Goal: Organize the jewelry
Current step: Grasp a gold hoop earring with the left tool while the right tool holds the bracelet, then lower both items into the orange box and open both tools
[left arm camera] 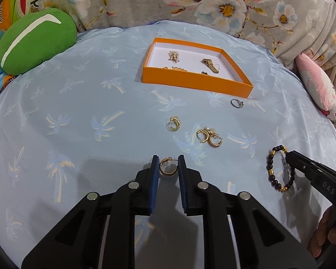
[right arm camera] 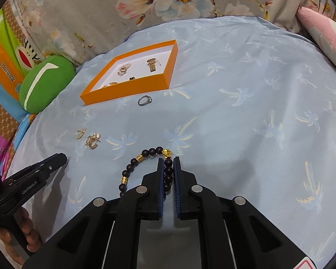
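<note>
My left gripper is low over the blue cloth, its fingers on either side of a gold hoop earring with small gaps, so it is open. My right gripper is shut on a dark beaded bracelet with gold beads; it also shows in the left wrist view. An orange box with a white floor holds several gold pieces, among them a gold watch band. On the cloth lie a silver ring, a gold ring and a cluster of gold hoops.
A green plush cushion lies at the far left. A pink pillow lies at the far right. A floral blanket runs along the back. The blue palm-print cloth covers the bed.
</note>
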`<state>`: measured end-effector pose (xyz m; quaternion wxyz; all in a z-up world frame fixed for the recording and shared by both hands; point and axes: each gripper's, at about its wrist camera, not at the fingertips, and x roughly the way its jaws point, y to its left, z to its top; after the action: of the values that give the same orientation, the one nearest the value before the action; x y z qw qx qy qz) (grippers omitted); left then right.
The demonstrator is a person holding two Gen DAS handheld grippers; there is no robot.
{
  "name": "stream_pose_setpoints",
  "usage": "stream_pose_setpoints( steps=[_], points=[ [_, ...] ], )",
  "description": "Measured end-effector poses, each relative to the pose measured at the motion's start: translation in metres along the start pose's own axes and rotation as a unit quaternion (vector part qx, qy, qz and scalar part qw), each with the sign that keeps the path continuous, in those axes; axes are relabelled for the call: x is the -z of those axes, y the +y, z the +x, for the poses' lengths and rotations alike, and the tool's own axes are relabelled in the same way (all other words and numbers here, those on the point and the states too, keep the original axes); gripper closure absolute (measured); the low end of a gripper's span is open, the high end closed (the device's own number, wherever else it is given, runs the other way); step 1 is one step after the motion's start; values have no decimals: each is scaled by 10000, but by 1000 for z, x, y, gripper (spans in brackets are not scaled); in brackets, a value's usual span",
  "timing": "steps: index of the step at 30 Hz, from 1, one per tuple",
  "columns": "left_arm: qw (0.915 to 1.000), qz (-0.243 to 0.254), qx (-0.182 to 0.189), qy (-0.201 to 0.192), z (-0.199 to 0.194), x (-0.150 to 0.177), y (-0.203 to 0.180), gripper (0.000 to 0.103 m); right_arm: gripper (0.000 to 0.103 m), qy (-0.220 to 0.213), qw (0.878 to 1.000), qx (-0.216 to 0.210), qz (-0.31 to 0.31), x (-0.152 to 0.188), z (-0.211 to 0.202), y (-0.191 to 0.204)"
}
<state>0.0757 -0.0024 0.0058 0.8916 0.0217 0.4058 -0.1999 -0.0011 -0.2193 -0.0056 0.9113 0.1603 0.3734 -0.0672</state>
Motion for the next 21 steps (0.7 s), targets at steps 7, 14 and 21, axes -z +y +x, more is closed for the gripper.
stream_pose_setpoints(
  steps=[7, 14, 21],
  points=[
    [10000, 25, -3, -54, -5, -3, -2, 87, 96, -137, 9997, -189, -84, -13, -8, 7],
    [9997, 114, -2, -194, -11, -25, -2, 87, 96, -396, 9981, -309, -353, -53, -10, 18],
    [9988, 256, 35, -415, -1, -78, -3, 87, 96, -599, 9956, -445, -571, -109, 3, 31]
  ],
)
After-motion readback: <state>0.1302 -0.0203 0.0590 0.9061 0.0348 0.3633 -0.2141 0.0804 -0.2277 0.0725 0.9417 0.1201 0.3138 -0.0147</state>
